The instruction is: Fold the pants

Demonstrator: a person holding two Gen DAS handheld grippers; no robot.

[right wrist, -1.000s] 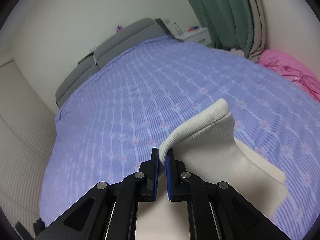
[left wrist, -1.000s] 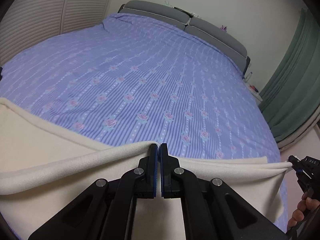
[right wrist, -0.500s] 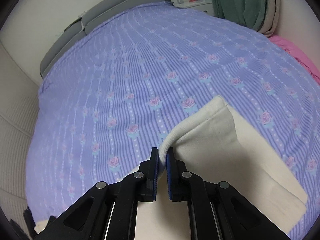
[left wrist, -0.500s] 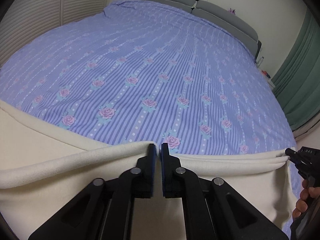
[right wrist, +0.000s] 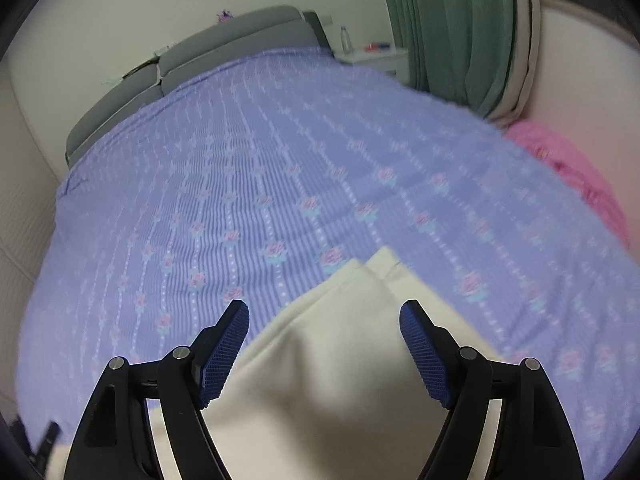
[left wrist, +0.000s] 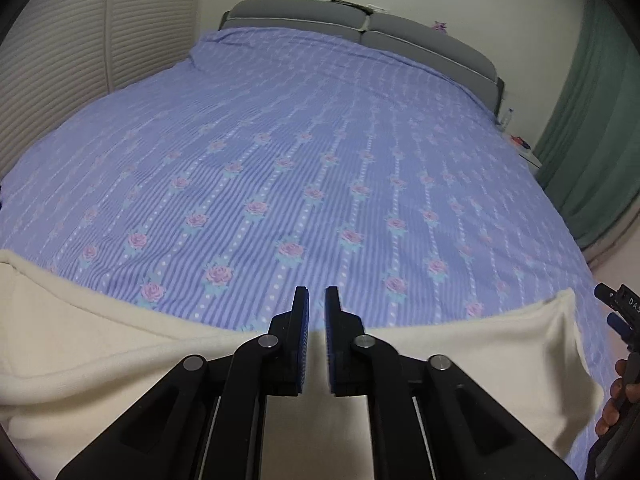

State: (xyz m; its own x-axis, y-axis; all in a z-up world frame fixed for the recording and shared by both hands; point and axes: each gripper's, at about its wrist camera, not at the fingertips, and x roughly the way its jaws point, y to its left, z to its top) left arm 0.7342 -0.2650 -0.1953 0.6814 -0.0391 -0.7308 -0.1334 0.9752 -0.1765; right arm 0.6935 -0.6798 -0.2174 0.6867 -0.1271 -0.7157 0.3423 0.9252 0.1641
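The cream pants (left wrist: 100,352) lie folded flat along the near edge of the bed, and they also show in the right wrist view (right wrist: 340,360). My left gripper (left wrist: 316,300) hovers over their far folded edge, its jaws slightly apart with nothing between them. My right gripper (right wrist: 324,316) is wide open above the pants' right end, holding nothing. It also shows at the right edge of the left wrist view (left wrist: 618,312), just beyond the pants' corner.
The bed has a lavender striped sheet with roses (left wrist: 320,140) and a grey headboard (left wrist: 360,28). A louvred wardrobe (left wrist: 60,40) stands left. Green curtains (right wrist: 452,20), a nightstand (right wrist: 376,56) and a pink cloth (right wrist: 568,164) are on the right.
Both grippers have let go of the pants' folded edge, which now lies flat on the bed. The right jaws opened wide, the left a little. Both lifted and drew back.
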